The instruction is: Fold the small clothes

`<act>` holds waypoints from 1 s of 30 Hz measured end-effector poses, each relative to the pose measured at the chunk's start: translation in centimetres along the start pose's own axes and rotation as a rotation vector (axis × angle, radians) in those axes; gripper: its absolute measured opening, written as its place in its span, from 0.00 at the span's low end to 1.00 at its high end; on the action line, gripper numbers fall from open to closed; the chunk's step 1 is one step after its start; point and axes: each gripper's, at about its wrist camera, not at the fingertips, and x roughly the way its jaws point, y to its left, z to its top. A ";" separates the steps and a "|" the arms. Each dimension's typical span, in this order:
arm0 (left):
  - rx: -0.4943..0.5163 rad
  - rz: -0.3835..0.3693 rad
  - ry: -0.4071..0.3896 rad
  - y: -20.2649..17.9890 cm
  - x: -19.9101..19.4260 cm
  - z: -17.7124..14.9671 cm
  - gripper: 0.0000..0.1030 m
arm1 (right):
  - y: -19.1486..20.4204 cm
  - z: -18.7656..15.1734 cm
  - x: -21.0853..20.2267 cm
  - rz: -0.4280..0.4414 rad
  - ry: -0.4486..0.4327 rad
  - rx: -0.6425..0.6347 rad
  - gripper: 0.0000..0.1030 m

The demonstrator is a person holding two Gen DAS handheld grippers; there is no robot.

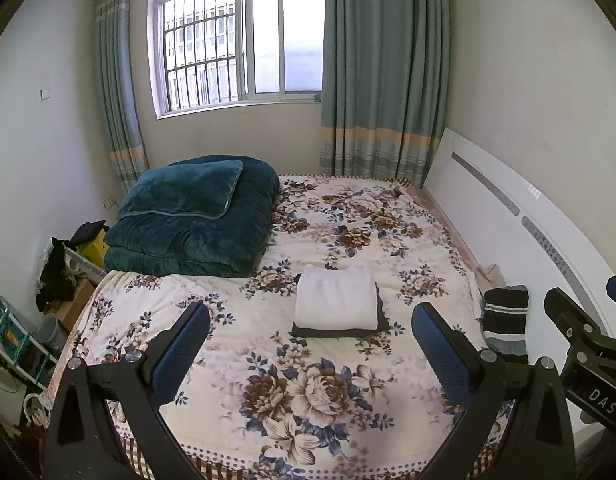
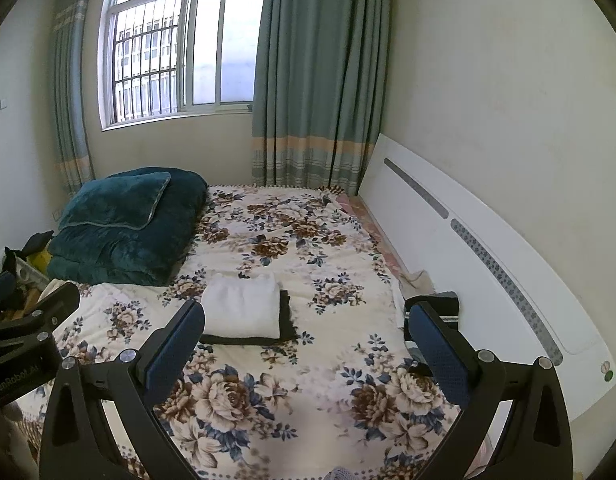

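Observation:
A folded white garment (image 1: 335, 297) lies on a folded dark garment (image 1: 383, 320) in the middle of the floral bed (image 1: 268, 360). The same stack shows in the right wrist view (image 2: 242, 307). A black-and-grey striped garment (image 1: 505, 320) lies crumpled by the headboard, also in the right wrist view (image 2: 441, 304). My left gripper (image 1: 311, 332) is open and empty, held above the bed short of the stack. My right gripper (image 2: 308, 332) is open and empty, between the stack and the striped garment; it shows at the right edge of the left wrist view (image 1: 575, 320).
A folded teal quilt (image 1: 192, 216) sits at the far left of the bed. A white headboard (image 1: 507, 216) runs along the right. A beige cloth (image 2: 417, 280) lies beside it. Clutter and boxes (image 1: 64, 280) stand on the floor at left.

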 end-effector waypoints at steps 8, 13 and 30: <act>-0.001 -0.001 -0.005 -0.2 0.0 0.2 1.00 | 0.0 0.1 0.1 0.003 -0.003 0.004 1.00; 0.003 -0.005 -0.006 -0.2 0.0 0.4 1.00 | 0.0 0.2 0.3 0.006 -0.005 0.002 1.00; -0.002 0.011 -0.016 -0.2 -0.5 0.4 1.00 | 0.6 0.6 0.5 0.016 -0.004 0.002 1.00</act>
